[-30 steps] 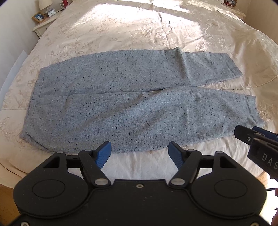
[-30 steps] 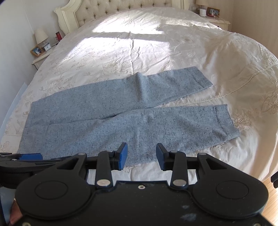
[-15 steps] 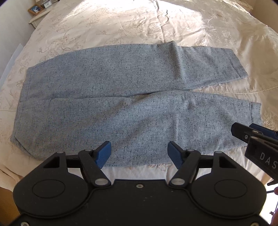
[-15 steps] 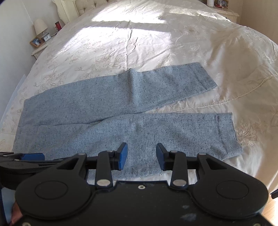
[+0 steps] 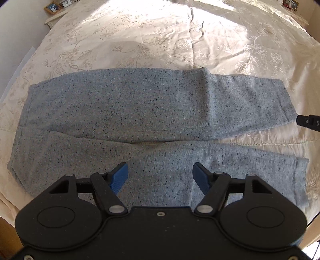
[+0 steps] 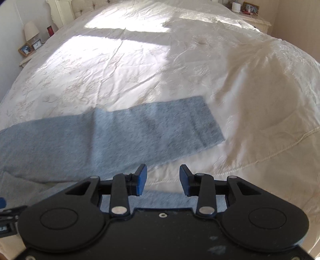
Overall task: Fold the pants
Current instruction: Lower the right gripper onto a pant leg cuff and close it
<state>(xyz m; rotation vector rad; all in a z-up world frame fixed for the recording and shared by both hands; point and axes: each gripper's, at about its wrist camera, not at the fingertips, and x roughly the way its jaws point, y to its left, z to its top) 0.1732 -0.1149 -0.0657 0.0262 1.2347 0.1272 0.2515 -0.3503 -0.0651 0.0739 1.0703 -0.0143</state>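
Grey-blue speckled pants (image 5: 140,112) lie flat on the bed, waistband at the left, both legs running right and split apart. My left gripper (image 5: 159,176) is open and empty, hovering over the near leg close to the crotch. My right gripper (image 6: 163,179) is open and empty, over the gap between the two legs near the far leg's cuff (image 6: 206,124). The pants also show in the right wrist view (image 6: 120,136). The tip of the right gripper (image 5: 309,122) shows at the right edge of the left wrist view.
A cream embroidered bedspread (image 5: 160,40) covers the bed, with a corded seam (image 6: 280,148) to the right. A nightstand with a lamp, clock and photo frame (image 6: 30,48) stands far left. Another nightstand (image 6: 252,14) is far right.
Both grippers have moved forward and lower over the pants. The right gripper has swung further right, toward the far leg's cuff. Both have stayed open.
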